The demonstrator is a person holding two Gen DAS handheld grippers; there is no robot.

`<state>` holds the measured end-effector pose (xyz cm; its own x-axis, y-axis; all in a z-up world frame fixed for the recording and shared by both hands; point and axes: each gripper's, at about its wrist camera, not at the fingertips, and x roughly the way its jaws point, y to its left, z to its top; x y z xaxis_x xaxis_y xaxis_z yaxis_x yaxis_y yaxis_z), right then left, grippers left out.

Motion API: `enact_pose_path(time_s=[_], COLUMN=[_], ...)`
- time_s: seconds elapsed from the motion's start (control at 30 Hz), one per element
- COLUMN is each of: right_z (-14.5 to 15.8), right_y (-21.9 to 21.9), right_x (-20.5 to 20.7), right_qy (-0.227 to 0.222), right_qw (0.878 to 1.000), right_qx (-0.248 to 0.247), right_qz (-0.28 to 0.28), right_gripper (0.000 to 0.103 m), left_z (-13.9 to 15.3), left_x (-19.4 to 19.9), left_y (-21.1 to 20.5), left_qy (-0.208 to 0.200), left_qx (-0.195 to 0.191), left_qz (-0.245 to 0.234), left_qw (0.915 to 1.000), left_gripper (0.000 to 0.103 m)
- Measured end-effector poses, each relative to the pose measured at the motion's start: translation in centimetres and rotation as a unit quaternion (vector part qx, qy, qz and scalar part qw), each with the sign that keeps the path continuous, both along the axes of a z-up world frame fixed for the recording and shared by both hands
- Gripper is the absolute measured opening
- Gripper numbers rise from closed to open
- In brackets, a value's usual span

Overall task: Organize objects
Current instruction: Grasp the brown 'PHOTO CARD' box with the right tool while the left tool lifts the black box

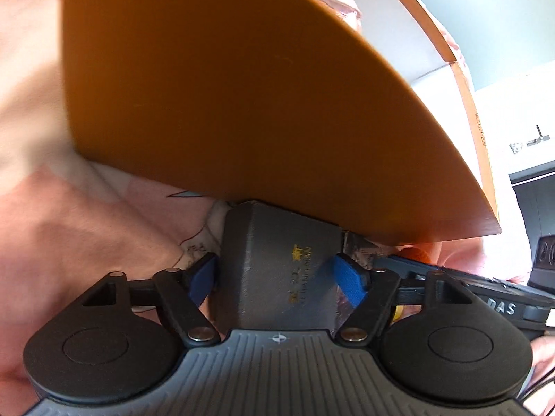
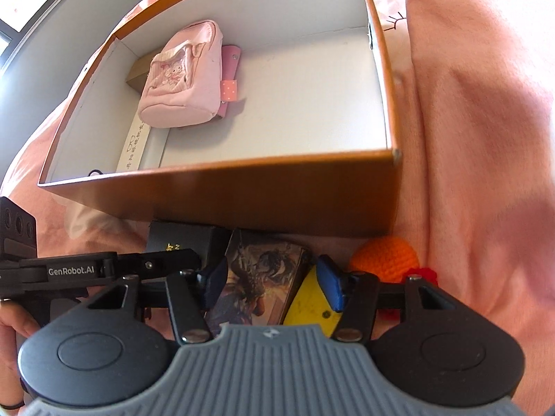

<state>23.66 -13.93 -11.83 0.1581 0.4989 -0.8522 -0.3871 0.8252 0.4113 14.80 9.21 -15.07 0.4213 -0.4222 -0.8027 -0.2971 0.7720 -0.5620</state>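
Blue pads of the left gripper (image 1: 275, 279) stand on both sides of a dark grey box (image 1: 277, 270) with gold print; the fingers look pressed on its two flanks, so it is clamped. This box lies on pink bedding (image 1: 41, 173), just under the wall of an orange box (image 1: 225, 86).

At the right gripper (image 2: 274, 280) the fingers are apart, with an illustrated card box (image 2: 258, 284) and a yellow object (image 2: 310, 306) between them; whether they touch either one I cannot tell. Only the right wrist view shows the inside of the orange box: a pink pouch (image 2: 182, 78) lying on a pink wallet (image 2: 230, 66), beside a white strip (image 2: 133, 147). It also shows an orange crochet ball (image 2: 385, 258) just right of the fingers.
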Motion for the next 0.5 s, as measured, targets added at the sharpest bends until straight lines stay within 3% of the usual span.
enact_pose_path(time_s=[0.07,0.27,0.33,0.5], right_z=[-0.2,-0.8,-0.8,-0.5], right_y=[0.2,0.5,1.0,2.5], right_x=[0.3,0.5,0.3,-0.1], right_qy=[-0.004,-0.008,-0.015,-0.005], right_qw=[1.000,1.000,0.999,0.998], right_qx=[-0.010,-0.013,-0.016,-0.001], right_qz=[0.002,0.020,0.036,0.056], right_gripper=[0.059,0.059,0.045,0.031], left_z=[0.3,2.1,2.9,4.6], left_x=[-0.1,-1.6,-2.1,-3.8], left_y=[-0.1,0.7,0.7,1.1], left_qy=[0.000,-0.009,-0.010,-0.006], left_qx=[0.006,0.013,0.028,0.075], left_qz=[0.001,0.012,0.007,-0.004], left_qw=[1.0000,0.9998,0.9995,0.9972], left_gripper=[0.080,0.055,0.052,0.050])
